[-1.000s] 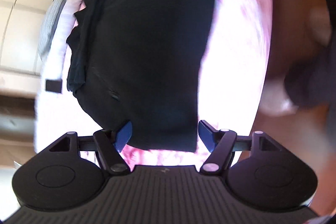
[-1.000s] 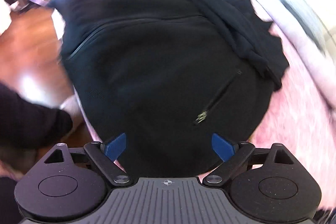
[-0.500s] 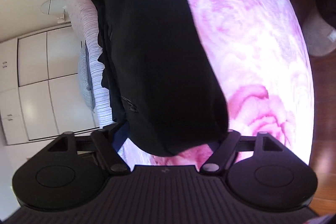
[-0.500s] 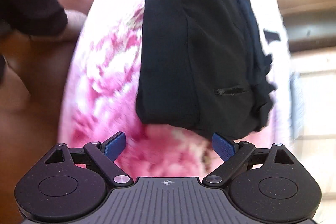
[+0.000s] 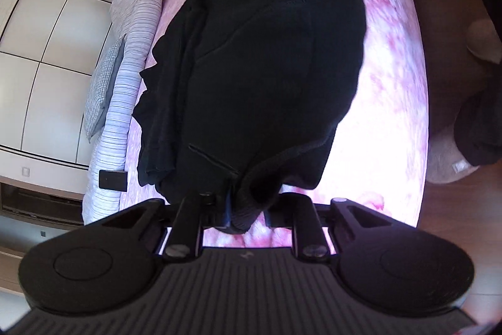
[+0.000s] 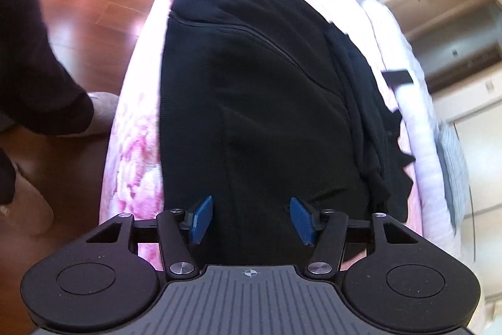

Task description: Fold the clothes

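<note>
Left hand-held gripper (image 5: 246,211) has just pinched the hem of the black jacket (image 5: 269,58) lying on the bed (image 5: 392,102), right hand-held gripper (image 6: 249,220) closing over it, unpinched, so a fold looks imminent

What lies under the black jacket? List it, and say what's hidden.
Under the black jacket lies a pink floral bedspread, showing around its edges. Whatever lies directly beneath the fabric is covered and cannot be seen.

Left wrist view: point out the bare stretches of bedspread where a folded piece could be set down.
Free: the pink floral bedspread between the black jacket and the bed's floor-side edge. Crowded: the far side, where a crumpled dark garment meets the striped duvet. The left gripper is closing on the jacket's hem.
</note>
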Action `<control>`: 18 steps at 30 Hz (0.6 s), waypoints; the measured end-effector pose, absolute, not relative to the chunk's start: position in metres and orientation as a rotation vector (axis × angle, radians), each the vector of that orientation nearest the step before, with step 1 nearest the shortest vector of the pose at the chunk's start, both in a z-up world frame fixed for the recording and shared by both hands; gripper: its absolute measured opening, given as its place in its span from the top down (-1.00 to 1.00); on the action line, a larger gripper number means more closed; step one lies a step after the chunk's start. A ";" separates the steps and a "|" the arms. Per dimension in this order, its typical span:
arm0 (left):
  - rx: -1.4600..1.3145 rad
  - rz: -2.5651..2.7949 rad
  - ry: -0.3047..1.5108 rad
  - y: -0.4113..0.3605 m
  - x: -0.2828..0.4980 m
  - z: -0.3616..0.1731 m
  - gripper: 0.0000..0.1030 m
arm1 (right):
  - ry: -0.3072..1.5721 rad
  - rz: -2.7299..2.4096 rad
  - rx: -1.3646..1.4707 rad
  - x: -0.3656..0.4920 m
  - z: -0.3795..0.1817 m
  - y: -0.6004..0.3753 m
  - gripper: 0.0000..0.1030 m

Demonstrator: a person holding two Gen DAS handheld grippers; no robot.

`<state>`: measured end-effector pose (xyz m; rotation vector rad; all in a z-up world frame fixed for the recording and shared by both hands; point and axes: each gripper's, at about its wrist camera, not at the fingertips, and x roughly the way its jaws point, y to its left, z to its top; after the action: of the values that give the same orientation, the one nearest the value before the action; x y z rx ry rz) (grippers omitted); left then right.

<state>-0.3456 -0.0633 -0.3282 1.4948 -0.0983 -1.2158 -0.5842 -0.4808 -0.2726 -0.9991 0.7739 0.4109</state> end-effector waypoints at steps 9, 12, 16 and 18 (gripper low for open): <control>1.518 -1.217 -0.075 -0.058 -0.349 -0.328 0.72 | 0.745 0.422 -1.237 -0.630 -0.296 -0.506 -0.31; 1.520 -1.207 -0.064 -0.062 -0.347 -0.332 0.71 | 0.745 0.431 -1.296 -0.629 -0.314 -0.512 -0.31; 1.506 -1.197 -0.006 -0.067 -0.348 -0.328 0.71 | 0.651 0.539 -1.263 -0.620 -0.310 -0.501 -0.30; 1.494 -1.194 0.035 -0.071 -0.348 -0.322 0.72 | 0.628 0.596 -1.224 -0.612 -0.300 -0.494 -0.30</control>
<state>-0.3479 -0.0705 -0.3217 1.4940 0.0354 -1.1941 -0.6116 -0.4937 -0.3003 -1.2245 0.6284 0.5961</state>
